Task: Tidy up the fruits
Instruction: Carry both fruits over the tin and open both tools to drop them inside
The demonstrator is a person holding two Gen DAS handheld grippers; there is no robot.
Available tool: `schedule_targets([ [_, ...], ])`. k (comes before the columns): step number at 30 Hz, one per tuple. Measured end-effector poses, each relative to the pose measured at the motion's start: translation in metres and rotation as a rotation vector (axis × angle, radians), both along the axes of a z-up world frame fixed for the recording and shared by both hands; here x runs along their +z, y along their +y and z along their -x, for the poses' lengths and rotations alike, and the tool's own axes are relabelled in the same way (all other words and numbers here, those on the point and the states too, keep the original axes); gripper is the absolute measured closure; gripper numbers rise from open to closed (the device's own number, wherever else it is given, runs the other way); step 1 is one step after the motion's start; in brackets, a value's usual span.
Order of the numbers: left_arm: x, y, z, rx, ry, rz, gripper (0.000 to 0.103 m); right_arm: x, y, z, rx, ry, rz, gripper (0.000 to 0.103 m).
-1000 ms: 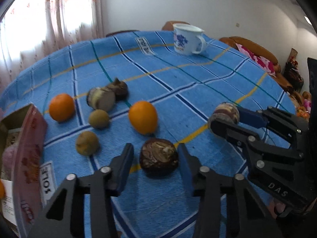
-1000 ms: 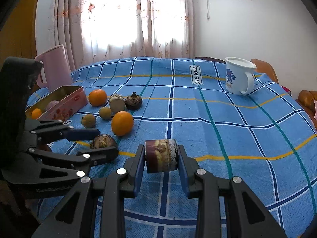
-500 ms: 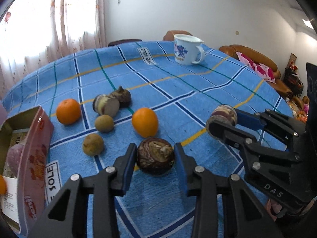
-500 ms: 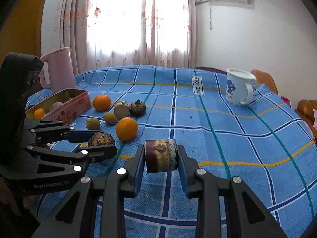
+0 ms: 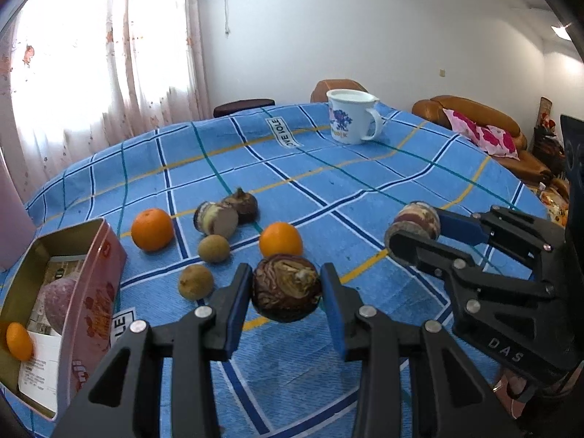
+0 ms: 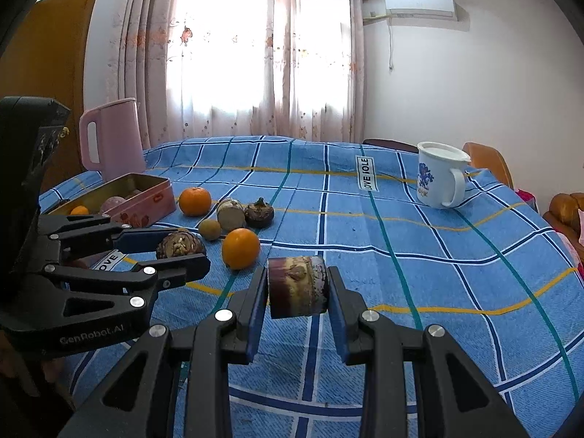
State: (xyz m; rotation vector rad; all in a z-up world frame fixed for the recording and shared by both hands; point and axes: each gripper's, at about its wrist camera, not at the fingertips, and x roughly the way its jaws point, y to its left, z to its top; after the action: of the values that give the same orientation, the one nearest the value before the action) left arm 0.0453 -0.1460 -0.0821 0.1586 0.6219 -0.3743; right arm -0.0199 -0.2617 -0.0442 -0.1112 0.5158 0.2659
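My left gripper [image 5: 286, 294] is shut on a round dark brown fruit [image 5: 286, 290] and holds it above the blue checked cloth [image 5: 328, 182]. My right gripper [image 6: 297, 290] is shut on a cut brown fruit piece [image 6: 297, 286], also lifted; it shows at the right of the left wrist view [image 5: 414, 221]. On the cloth lie two oranges [image 5: 152, 229] [image 5: 280, 239], two small brown-green fruits [image 5: 213, 248] [image 5: 195, 281], a cut brown piece [image 5: 215, 219] and a dark bulb-shaped fruit [image 5: 244, 204].
A pink tin box [image 5: 69, 292] at the left holds a small orange [image 5: 18, 341] and a purple fruit [image 5: 58, 301]. A pink kettle [image 6: 111, 138] stands behind it. A white mug [image 5: 348, 116] stands at the far side. A brown sofa [image 5: 485, 127] lies beyond the table.
My left gripper has closed on the round dark brown fruit and lifted it off the cloth. The right gripper has risen a little, still holding its piece.
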Motion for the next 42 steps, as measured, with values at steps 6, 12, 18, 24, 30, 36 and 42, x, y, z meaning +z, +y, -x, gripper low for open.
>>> schedule_targets([
  [6,0.003,0.001,0.005,0.010,-0.031,0.000,0.063,0.001,0.000,0.003,0.006,-0.022,-0.005,0.070],
  [12,0.007,0.002,0.010,0.021,-0.070,0.000,0.063,0.002,0.000,0.005,0.012,-0.042,-0.008,0.070],
  [18,0.010,0.004,0.012,0.029,-0.094,-0.002,0.063,0.002,0.000,0.008,0.016,-0.060,-0.007,0.070],
  [24,0.014,0.006,0.016,0.041,-0.128,-0.001,0.063,0.003,0.001,0.010,0.020,-0.082,-0.013,0.070],
  [30,0.017,0.006,0.020,0.051,-0.159,-0.004,0.063,0.004,0.001,0.013,0.026,-0.108,-0.011,0.070],
  [36,0.021,0.008,0.023,0.058,-0.192,0.000,0.063,0.004,0.002,0.019,0.032,-0.145,-0.005,0.070],
  [42,0.026,0.011,0.028,0.078,-0.234,-0.009,0.063,0.005,0.002,0.023,0.031,-0.176,-0.006,0.070],
])
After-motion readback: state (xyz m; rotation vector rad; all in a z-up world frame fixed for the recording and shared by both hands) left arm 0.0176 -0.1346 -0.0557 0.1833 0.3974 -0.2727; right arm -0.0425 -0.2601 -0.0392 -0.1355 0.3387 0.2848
